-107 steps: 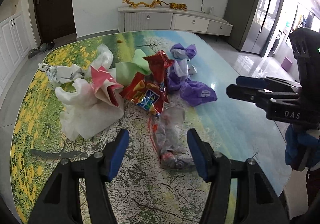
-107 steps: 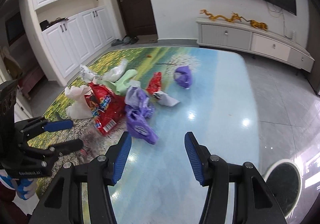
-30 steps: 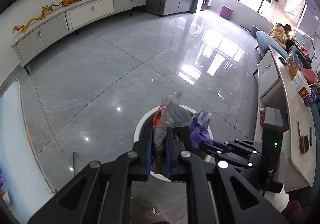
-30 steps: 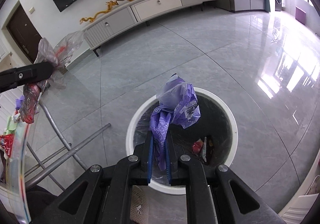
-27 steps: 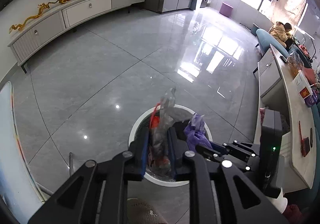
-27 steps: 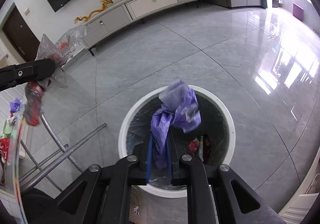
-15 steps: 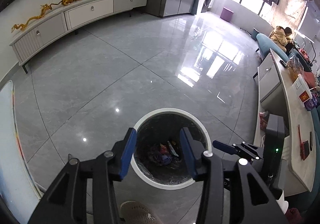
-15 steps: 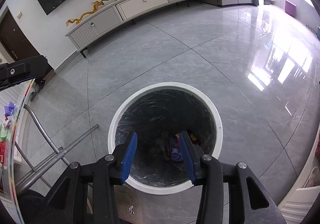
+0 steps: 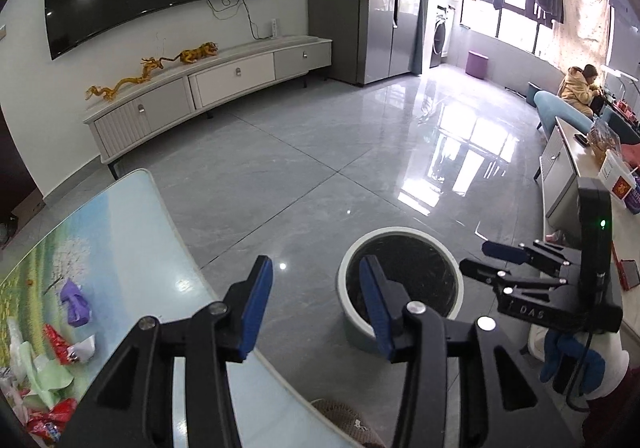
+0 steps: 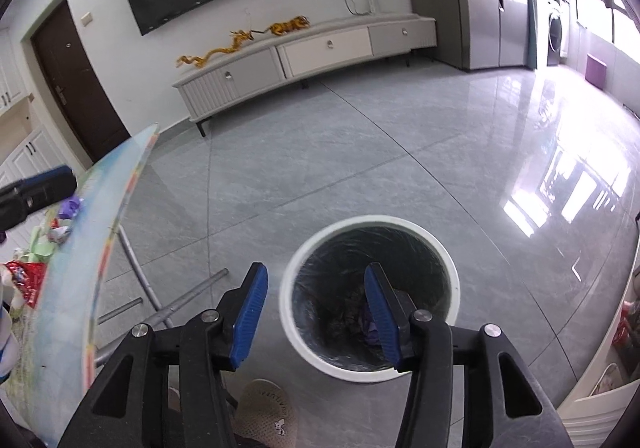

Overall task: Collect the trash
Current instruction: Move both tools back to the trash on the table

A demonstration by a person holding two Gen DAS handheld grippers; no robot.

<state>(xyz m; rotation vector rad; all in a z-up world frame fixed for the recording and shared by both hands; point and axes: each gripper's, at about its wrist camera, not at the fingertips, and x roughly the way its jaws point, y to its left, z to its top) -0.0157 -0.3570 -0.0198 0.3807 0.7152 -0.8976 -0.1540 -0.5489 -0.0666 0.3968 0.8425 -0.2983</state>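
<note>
Both grippers empty by the bin, more trash left on the bench.

Left gripper [image 9: 316,296] jaws spread, nothing between them; right gripper [image 10: 316,308] jaws opening, also empty, over the round white-rimmed bin with black liner [image 10: 400,221], purple scrap visible inside. Remaining trash sits on the glossy landscape-print bench [image 9: 120,232]: crumpled purple plastic bag [image 9: 74,302], red snack wrappers [image 9: 56,340], pale green bag [image 9: 40,372]. Risks, as I judge: swinging back, a gripper could clip the bench edge or metal legs [image 10: 132,260]; light wrappers may slip from a shallow pinch and drop on the grey tiled floor [image 9: 312,151]; the beige slipper [image 10: 268,412] near the bin could be stepped on.
</note>
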